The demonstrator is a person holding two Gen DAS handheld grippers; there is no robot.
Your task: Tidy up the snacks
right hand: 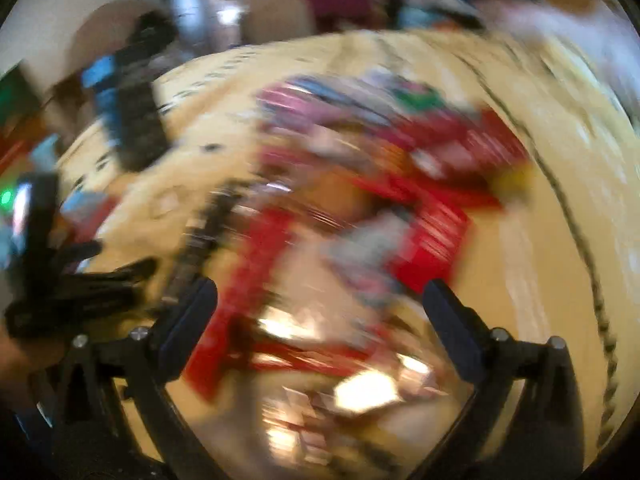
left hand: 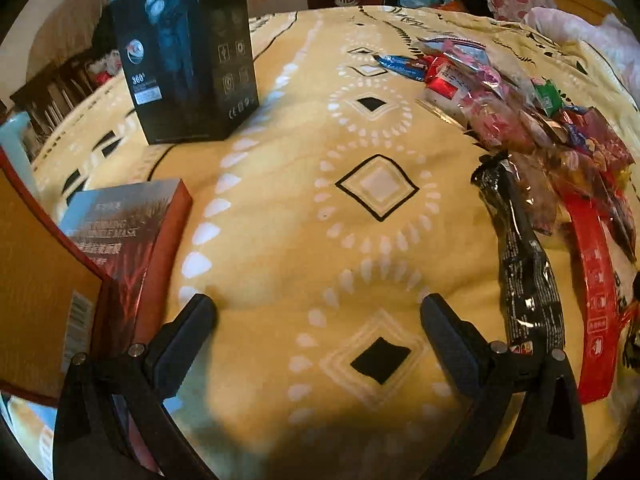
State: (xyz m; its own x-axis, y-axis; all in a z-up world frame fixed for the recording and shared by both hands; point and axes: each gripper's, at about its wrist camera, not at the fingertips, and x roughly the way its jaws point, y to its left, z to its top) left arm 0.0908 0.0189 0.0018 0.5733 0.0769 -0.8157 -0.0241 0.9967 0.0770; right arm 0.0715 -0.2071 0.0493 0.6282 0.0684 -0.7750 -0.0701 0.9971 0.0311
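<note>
soft matt cloth blanket point(left hand: 280, 208); glossy crinkled plastic snack wrappers point(left hand: 520, 128) on the right; smooth glossy cardboard black box point(left hand: 184, 52) far left.

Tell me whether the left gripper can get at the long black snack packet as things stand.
Probably yes. The left gripper is open and empty, the black packet lies just beside its right finger on the blanket, and nothing covers its near end.

A wide stretch of bare yellow blanket point(left hand: 280, 208) lies open down the middle of the bed. A tall black box point(left hand: 188, 52) stands at its far left, a red box point(left hand: 132, 232) hems the near left, and the snack pile point(left hand: 532, 140) crowds the right.
</note>
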